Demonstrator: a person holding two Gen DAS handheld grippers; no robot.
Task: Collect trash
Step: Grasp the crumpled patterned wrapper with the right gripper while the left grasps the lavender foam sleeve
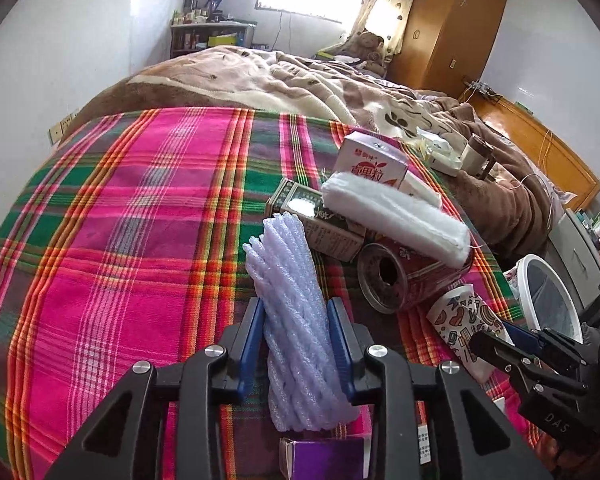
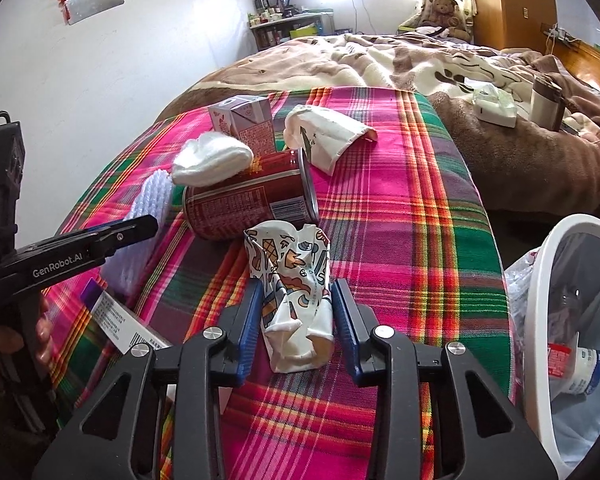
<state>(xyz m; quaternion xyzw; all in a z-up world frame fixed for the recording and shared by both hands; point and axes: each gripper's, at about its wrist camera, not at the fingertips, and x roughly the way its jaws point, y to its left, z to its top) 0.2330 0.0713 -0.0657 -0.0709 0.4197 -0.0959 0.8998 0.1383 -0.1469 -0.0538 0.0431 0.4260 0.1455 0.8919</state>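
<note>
- The left tongs (image 1: 296,332) hold a pale lilac foam net sleeve (image 1: 290,280); both blue pads press on its sides, and the sleeve reaches forward past the tips over the plaid bed cover (image 1: 120,220).
- Just under the left tongs, at the near edge, lies a purple box (image 1: 324,456).
- The right tongs (image 2: 296,316) are closed on a crushed paper cup (image 2: 292,280) with cartoon prints; the pads touch both its sides, and its open end points back to the camera.
- Just ahead of the cup lies a red can (image 2: 248,208) on its side on the cover.
- A folded white cloth (image 2: 212,160) rests on the can, to the left ahead of the right tongs.
- Behind the can stands a small pink drink carton (image 2: 248,124), and beside it, to the right, lies a white paper cup (image 2: 328,136) on its side.
- From the left tongs, a dark green box (image 1: 316,216) lies ahead, between the sleeve and the can.
- To the right of the right tongs, beside the bed, stands a white trash bin (image 2: 540,280) with some trash in it.
- Far ahead of both tongs a brown blanket (image 2: 380,60) covers the bed, with a white tissue pack (image 2: 496,108) on it.
</note>
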